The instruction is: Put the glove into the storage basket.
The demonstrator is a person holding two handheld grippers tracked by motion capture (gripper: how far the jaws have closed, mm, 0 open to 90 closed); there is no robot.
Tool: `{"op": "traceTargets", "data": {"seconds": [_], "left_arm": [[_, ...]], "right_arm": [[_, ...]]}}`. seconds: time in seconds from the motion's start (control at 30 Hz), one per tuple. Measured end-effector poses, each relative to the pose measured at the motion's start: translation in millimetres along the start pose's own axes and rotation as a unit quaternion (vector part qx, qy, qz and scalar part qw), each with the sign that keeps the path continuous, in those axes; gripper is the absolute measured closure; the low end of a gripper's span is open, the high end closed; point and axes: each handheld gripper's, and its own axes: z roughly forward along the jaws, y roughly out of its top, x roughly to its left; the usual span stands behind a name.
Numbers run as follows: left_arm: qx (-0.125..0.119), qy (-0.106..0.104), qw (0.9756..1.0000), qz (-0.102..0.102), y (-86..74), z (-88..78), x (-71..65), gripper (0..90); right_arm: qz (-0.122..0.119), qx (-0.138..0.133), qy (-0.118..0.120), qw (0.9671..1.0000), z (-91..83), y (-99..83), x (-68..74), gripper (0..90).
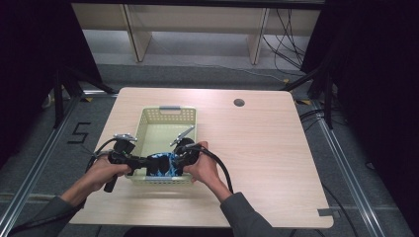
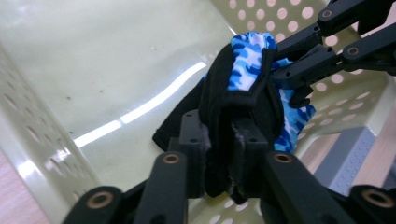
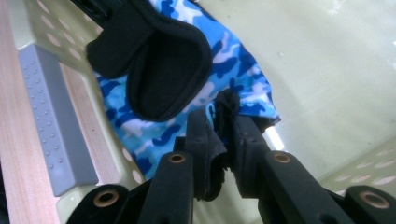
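Both the left gripper (image 2: 223, 154) and right gripper (image 3: 223, 140) pinch the blue camouflage glove (image 1: 162, 164) between nearly closed jaws, over the pale green perforated basket (image 1: 148, 129), whose wall rises just beside each.

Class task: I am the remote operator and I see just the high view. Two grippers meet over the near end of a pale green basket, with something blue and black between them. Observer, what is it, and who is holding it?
Observer: It is a glove, blue camouflage fabric with black padding. The left gripper is clamped on its black edge.
Operator: And the right gripper?
Observer: The right gripper pinches a black fold of it, with the blue fabric spreading out beyond.
Operator: Does the glove rest on the basket floor?
Observer: I cannot tell for certain; in the left gripper view it hangs between the jaws, inside the basket.
Operator: Any detail on the basket?
Observer: A grey studded handle sits on its near rim.
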Motion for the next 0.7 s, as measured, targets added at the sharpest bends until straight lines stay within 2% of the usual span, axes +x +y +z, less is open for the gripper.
{"op": "traceTargets", "data": {"seconds": [0.07,0.1,0.13,0.17,0.2,0.23,0.27,0.37,0.43,0.5,0.53,0.57,0.63,0.7], "left_arm": [[0.004,0.006,1.0000,0.005,1.9,-2.1,-1.6,70.8],[-0.005,0.018,0.9998,0.004,2.7,-2.7,-3.2,67.7],[-0.005,0.022,0.9997,0.007,3.6,-4.3,-3.4,64.3],[0.011,0.027,0.9992,0.028,4.8,-8.7,-2.8,64.1],[0.016,0.032,0.9987,0.036,5.0,-11.3,-3.4,62.7],[0.014,0.040,0.9984,0.036,4.9,-13.6,-4.5,57.5],[0.013,0.041,0.9985,0.033,4.9,-15.1,-5.3,57.5],[0.011,0.042,0.9982,0.040,4.7,-20.2,-6.8,55.5],[0.004,0.058,0.9974,0.042,4.9,-23.0,-9.2,54.0],[-0.001,0.060,0.9972,0.044,5.0,-24.1,-10.9,53.7],[0.007,0.060,0.9971,0.046,5.9,-25.5,-11.9,52.7],[0.006,0.057,0.9974,0.044,6.1,-25.4,-13.2,51.5],[-0.002,0.053,0.9975,0.047,6.7,-25.6,-15.1,51.9],[-0.008,0.052,0.9977,0.044,7.0,-26.0,-18.6,50.1]], "right_arm": [[-0.002,0.003,0.000,1.0000,-0.2,0.2,0.0,78.9],[-0.002,0.003,-0.002,1.0000,-0.3,0.2,0.0,78.7],[-0.005,0.005,-0.005,1.0000,-0.6,0.3,-0.1,78.5],[-0.006,0.007,-0.005,0.9999,-0.7,0.3,-0.1,78.1],[-0.008,0.008,-0.009,0.9999,-0.9,0.2,-0.5,77.7],[-0.002,0.011,-0.013,0.9999,-1.2,-0.4,0.6,76.5],[-0.002,0.011,-0.013,0.9999,-1.2,-0.4,0.6,76.5],[-0.004,0.009,-0.015,0.9998,-1.7,-0.4,-0.7,73.7],[-0.004,0.006,-0.017,0.9998,-3.1,-0.1,-0.4,72.2],[-0.004,0.005,-0.016,0.9998,-4.9,0.2,0.0,71.2],[-0.008,0.005,-0.019,0.9998,-5.7,0.4,-0.4,69.7],[-0.003,0.001,-0.019,0.9998,-6.1,0.6,-0.1,65.7],[0.000,-0.003,-0.026,0.9997,-7.5,1.3,-0.1,62.3],[-0.008,-0.010,-0.031,0.9994,-10.3,2.4,0.6,60.2]]}}
